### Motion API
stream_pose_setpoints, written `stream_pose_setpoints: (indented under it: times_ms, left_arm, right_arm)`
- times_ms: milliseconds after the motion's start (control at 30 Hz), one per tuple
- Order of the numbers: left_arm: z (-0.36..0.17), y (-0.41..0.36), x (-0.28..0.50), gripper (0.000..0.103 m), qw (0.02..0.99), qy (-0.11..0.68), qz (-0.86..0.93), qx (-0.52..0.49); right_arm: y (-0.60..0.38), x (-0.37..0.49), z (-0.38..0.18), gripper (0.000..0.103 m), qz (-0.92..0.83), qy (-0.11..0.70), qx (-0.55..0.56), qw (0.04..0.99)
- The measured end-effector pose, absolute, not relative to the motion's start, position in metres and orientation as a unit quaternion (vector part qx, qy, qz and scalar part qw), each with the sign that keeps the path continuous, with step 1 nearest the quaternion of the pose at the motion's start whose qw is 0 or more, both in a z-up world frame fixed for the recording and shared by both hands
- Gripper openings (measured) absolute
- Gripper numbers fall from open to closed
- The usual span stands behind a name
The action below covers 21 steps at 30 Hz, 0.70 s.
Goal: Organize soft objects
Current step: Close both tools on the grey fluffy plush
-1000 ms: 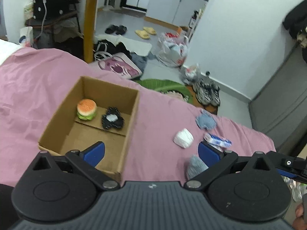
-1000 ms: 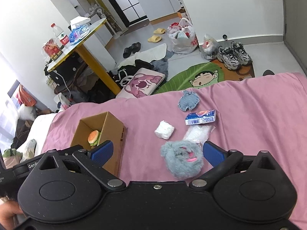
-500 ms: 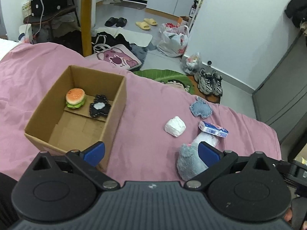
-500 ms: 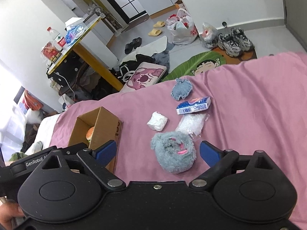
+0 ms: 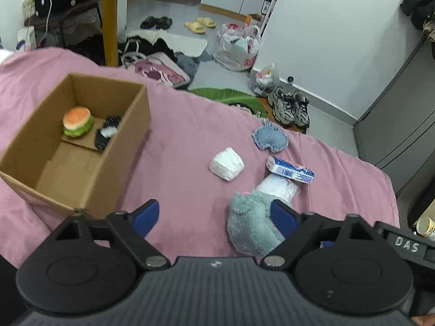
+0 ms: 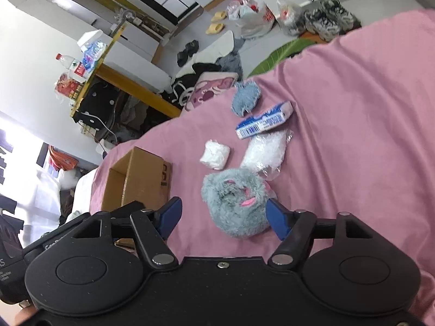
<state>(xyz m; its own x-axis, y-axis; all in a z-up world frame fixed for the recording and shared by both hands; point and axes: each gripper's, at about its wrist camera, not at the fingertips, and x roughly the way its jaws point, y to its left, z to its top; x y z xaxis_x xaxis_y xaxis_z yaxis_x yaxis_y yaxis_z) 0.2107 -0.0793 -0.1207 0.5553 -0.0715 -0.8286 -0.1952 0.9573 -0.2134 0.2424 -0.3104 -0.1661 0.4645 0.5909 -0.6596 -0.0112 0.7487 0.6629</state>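
Both grippers, left (image 5: 214,216) and right (image 6: 221,217), fingers apart. On pink bedspread (image 5: 179,135): one cardboard box (image 5: 136,125) holding two toys; five loose items beside it, one grey plush (image 6: 235,202).

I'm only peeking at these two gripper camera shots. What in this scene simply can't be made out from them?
- Cardboard box contents: in the right wrist view its near wall hides them.
- Grey plush toy: in the left wrist view one blue finger pad covers its right side.
- Clear plastic bag: its contents are too blurred in both views.
- Blue and white packet: print too small to read.
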Motion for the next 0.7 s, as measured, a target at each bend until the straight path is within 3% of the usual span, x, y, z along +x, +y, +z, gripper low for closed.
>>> stream_pose_setpoints:
  times_ms: [67, 333, 533, 700]
  left_arm:
    - [-0.129, -0.085, 0.216, 0.081, 0.864, 0.482, 0.026, -0.145]
    - [-0.161, -0.098, 0.231, 0.047, 0.844, 0.51, 0.02, -0.167]
    - [-0.174, -0.104, 0.242, 0.046, 0.835, 0.518, 0.006, -0.188]
    - [-0.19, -0.102, 0.249, 0.038, 0.811, 0.54, 0.005, -0.226]
  right_arm:
    - [-0.311, 0.246, -0.174, 0.061, 0.193, 0.49, 0.308, 0.792]
    - [-0.314, 0.262, -0.204, 0.044, 0.185, 0.523, 0.333, 0.763]
    - [-0.323, 0.266, -0.222, 0.037, 0.182, 0.533, 0.368, 0.74]
    - [-0.325, 0.273, -0.231, 0.034, 0.187, 0.539, 0.386, 0.725]
